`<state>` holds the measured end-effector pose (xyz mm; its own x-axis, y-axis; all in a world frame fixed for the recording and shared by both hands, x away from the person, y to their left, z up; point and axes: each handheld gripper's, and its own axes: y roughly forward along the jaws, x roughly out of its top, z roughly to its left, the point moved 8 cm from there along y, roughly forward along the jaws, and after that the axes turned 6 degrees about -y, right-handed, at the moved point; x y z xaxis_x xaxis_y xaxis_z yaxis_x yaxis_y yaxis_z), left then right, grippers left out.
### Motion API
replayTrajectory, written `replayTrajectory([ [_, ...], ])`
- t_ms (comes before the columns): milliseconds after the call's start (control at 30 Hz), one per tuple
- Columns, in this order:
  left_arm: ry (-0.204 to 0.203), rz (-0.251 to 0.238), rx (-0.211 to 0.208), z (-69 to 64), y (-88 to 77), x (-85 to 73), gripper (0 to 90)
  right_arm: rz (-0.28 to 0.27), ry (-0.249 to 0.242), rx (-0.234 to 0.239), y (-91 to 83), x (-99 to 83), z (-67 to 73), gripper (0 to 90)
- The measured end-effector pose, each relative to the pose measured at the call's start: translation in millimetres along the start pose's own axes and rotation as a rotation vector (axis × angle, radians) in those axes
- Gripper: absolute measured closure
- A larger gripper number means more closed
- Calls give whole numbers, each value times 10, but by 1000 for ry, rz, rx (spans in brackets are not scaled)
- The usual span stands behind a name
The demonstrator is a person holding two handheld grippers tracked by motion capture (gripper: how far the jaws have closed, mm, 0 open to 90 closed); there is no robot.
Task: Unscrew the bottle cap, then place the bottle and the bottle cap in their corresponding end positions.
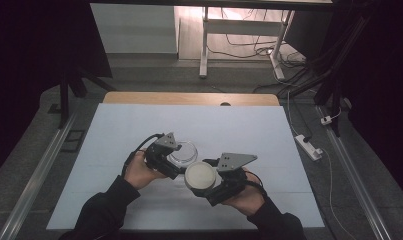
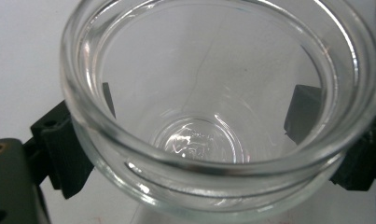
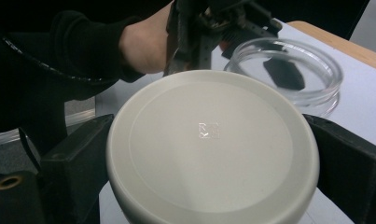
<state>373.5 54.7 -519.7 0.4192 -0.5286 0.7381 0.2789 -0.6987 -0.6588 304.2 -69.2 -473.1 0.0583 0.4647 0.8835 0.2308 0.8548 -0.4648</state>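
My left gripper point(image 1: 173, 159) is clamped on the glass jar point(image 1: 183, 153). In the left gripper view the jar point(image 2: 213, 116) sits between my two jaws, one jaw pressing its wall on each side just below the thick rim. The jar's open mouth faces the camera, and its embossed base shows through the glass. In the high view the jar projects forward and to the right of my left hand point(image 1: 139, 171), close above the surface point(image 1: 239, 125); contact with the surface cannot be determined.

My right gripper point(image 1: 205, 181) is clamped on the white lid point(image 1: 199, 175). In the right gripper view the lid point(image 3: 209, 144) lies between my jaws, which press its edge on either side. Its flat top faces the camera, with a small embossed mark at the centre. In the high view the lid projects to the left of my right hand point(image 1: 245, 194).

From the right gripper, the jar point(image 3: 288, 74) lies ahead of the lid and slightly to the right, near it but apart. The left gripper point(image 3: 209, 37) and its hand point(image 3: 146, 44) are behind the lid, at the jar's left.
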Motion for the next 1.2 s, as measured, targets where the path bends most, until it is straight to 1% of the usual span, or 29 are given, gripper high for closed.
replayTrajectory([
  [33, 5, 2, 3, 14, -2, 5, 76, 0, 0, 0, 0, 0, 0, 72],
  [67, -1, -3, 5, 18, 3, 15, 76, 1, 2, 1, 4, -9, 6, 72],
  [167, 4, 1, 16, 49, 3, 35, 75, 1, 4, 2, 18, -33, 16, 72],
  [333, -6, -11, 22, 84, 20, 75, 75, 5, 1, 5, 59, -71, 38, 72],
  [367, -1, -7, 24, 96, 21, 78, 75, 5, 1, 5, 59, -71, 38, 72],
  [400, -9, -15, 27, 101, 29, 88, 75, 6, -1, 6, 68, -80, 42, 72],
  [467, -4, -11, 30, 124, 33, 97, 76, 11, -7, 7, 87, -102, 49, 72],
  [500, -10, -19, 32, 128, 42, 107, 75, 14, -9, 6, 96, -113, 51, 72],
  [533, -5, -14, 34, 143, 42, 111, 75, 17, -10, 4, 104, -125, 52, 72],
  [567, -12, -20, 35, 147, 51, 121, 76, 18, -8, 5, 114, -136, 53, 72],
  [600, -5, -17, 39, 160, 52, 125, 76, 19, -8, 5, 123, -147, 52, 72],
  [667, -13, -25, 39, 175, 67, 141, 76, 24, -5, 3, 144, -172, 48, 72],
  [733, -7, -22, 43, 196, 78, 150, 75, 27, -5, 1, 164, -198, 41, 72],
  [833, -13, -31, 43, 217, 104, 171, 75, 32, -1, -4, 191, -238, 24, 72],
  [933, -6, -27, 51, 249, 126, 187, 75, 35, 0, -9, 216, -274, 10, 72],
  [1033, -12, -33, 49, 273, 163, 209, 75, 33, 2, -14, 242, -305, -5, 72],
  [1200, -9, -30, 57, 329, 219, 236, 75, 41, -1, -9, 316, -380, -6, 72],
])
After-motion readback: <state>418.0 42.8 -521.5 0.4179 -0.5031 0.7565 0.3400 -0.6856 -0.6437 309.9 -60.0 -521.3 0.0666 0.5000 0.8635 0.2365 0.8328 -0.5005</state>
